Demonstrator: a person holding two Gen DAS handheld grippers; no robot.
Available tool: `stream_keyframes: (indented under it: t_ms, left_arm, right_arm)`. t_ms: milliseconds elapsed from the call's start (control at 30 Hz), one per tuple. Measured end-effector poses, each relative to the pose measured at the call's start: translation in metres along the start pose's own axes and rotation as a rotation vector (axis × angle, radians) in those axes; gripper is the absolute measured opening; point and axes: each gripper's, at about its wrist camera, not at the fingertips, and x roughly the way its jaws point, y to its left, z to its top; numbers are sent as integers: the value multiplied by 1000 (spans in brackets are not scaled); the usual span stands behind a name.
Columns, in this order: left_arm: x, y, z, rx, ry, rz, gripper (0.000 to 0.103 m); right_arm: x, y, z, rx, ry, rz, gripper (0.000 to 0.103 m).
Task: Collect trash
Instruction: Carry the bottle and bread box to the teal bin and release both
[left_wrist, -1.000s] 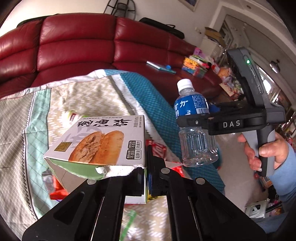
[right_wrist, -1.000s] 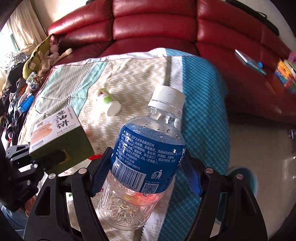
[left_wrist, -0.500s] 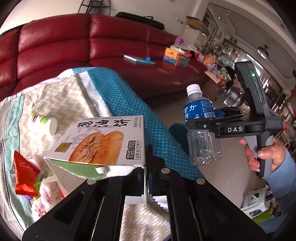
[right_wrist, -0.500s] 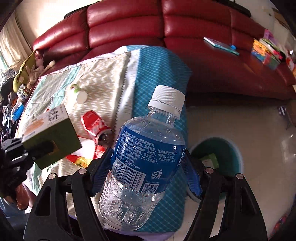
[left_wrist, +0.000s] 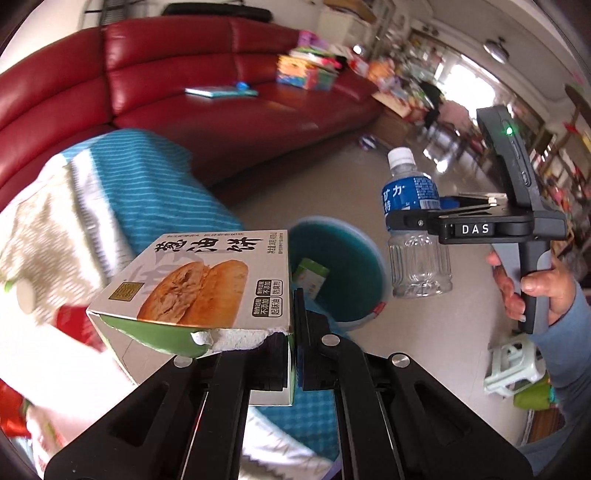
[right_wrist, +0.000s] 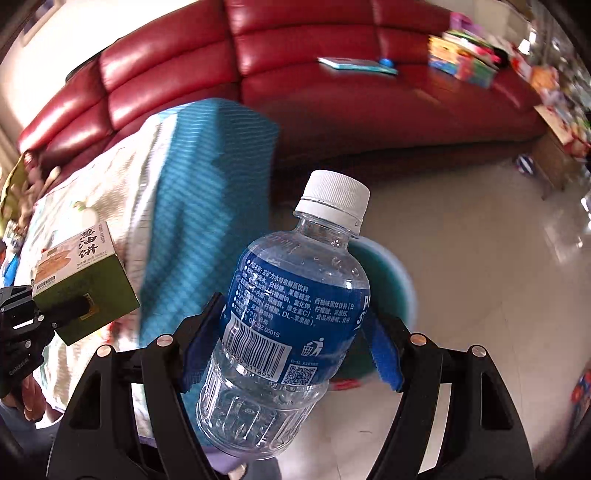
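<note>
Both tools gripping: left tool (left_wrist: 295, 328) box (left_wrist: 199, 280), right tool (right_wrist: 291, 347) bottle (right_wrist: 288, 317), bin's (left_wrist: 354, 317) carton left-view only.

Bright daylight is admitted from windows at right; glare is seen on the floor (left_wrist: 436, 173). Background motion-blurred, edges fisheye-warped and vignetted.

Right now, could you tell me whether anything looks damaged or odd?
The pastry box pinched in the left gripper has a ragged, torn edge along its near end, white card showing. The bottle looks intact, cap on.
</note>
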Motion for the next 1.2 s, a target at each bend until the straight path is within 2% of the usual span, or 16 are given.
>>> stream_keyframes:
  t_ms: [167,267,567,700,867,1067,1167,1200]
  left_arm:
    - [55,-31,14,62,76,-49,3]
    - [76,-38,18,60,100,-74,3]
    - [88,-30,15,38,116,-71,3]
    - [91,-33,15,37,117,-82,3]
    - [96,-43,18,59,123,-90,4]
    - [106,-61,26,101,131,-144,4]
    - [119,-71,30,129,148,-127,10]
    - [124,-71,32,124,160,-105,22]
  right_arm:
    - [16,-47,-7,77,30,-60,69]
    - [33,-63,-8,105,60,-57,69]
    - [92,-64,0,148,183,7,70]
    - [90,-63,-1,143,179,-3,74]
    - [74,-70,-1,148,164,-28,75]
    - [56,-81,-3,147,156,-82,78]
    - [49,-92,-6,169,152,-107,78]
    - [46,-95,-6,176,149,-111,78]
